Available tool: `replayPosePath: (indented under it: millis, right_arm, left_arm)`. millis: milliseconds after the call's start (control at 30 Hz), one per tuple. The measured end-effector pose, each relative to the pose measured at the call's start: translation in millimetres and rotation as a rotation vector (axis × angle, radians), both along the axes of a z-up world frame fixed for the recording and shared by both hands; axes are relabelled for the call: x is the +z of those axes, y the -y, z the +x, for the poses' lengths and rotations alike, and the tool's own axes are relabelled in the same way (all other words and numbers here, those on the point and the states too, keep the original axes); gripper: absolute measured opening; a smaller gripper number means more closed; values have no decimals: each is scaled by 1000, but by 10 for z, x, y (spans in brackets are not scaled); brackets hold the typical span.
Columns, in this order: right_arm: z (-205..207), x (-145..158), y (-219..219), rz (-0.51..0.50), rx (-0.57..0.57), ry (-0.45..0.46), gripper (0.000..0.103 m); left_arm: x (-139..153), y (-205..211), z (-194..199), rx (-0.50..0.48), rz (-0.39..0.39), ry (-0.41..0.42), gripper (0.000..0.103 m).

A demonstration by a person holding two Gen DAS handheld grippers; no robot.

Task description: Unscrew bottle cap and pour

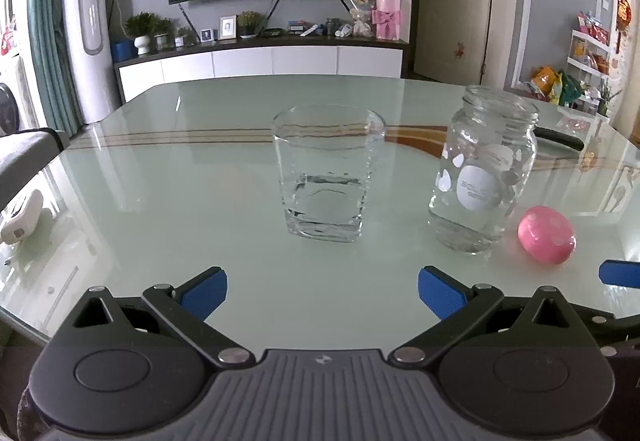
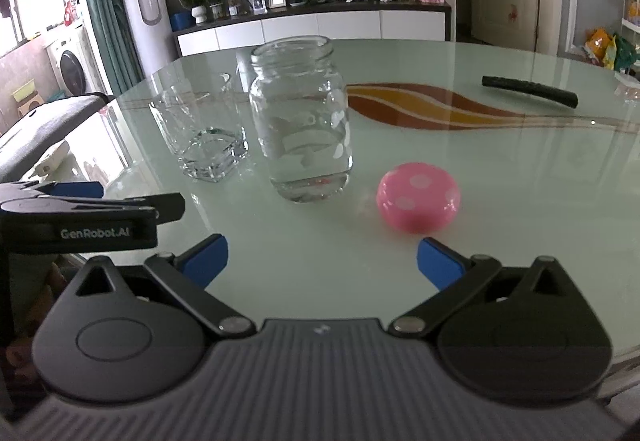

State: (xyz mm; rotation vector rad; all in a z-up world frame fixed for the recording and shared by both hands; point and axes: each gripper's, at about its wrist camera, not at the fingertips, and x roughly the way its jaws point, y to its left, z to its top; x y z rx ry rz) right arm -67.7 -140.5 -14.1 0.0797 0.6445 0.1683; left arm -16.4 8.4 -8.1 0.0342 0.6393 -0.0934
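Both hand-held grippers sit nearest the cameras, low over the near edge of the worktop [image 1: 160, 169]: the left hand-held gripper [image 1: 322, 291] has its blue pads spread wide with nothing between them, and the right hand-held gripper [image 2: 322, 261] is likewise released and empty. Straight ahead of the left one stands a square-based glass tumbler [image 1: 326, 177] with a shallow layer of clear water in it. Just beside it, to the right, stands the glass bottle [image 1: 482, 171], upright, mouth uncovered, printed with white dots and a round label, and a little water shows at its bottom. Its pink polka-dot cap [image 2: 418, 197] lies on the glass top near the bottle's base, apart from it and directly before the right gripper. Farther back to the right lies a black remote control [image 2: 530, 91].
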Motion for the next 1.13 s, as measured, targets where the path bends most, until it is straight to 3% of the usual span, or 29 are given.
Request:
replayPosePath:
  millis: [367,733,1133]
  right_arm:
    - [-17,1,-37,-29,5,5,103]
    - [-50,16,-146,-111,29,32,103]
    - [-27,10,-99,-75,33,21,103]
  left_arm:
    - [-26,-9,19,-1,-29,-23,103]
    - [-20,55,1,-25,30,-7,103]
    - [7,44,20,-30,13,4,103]
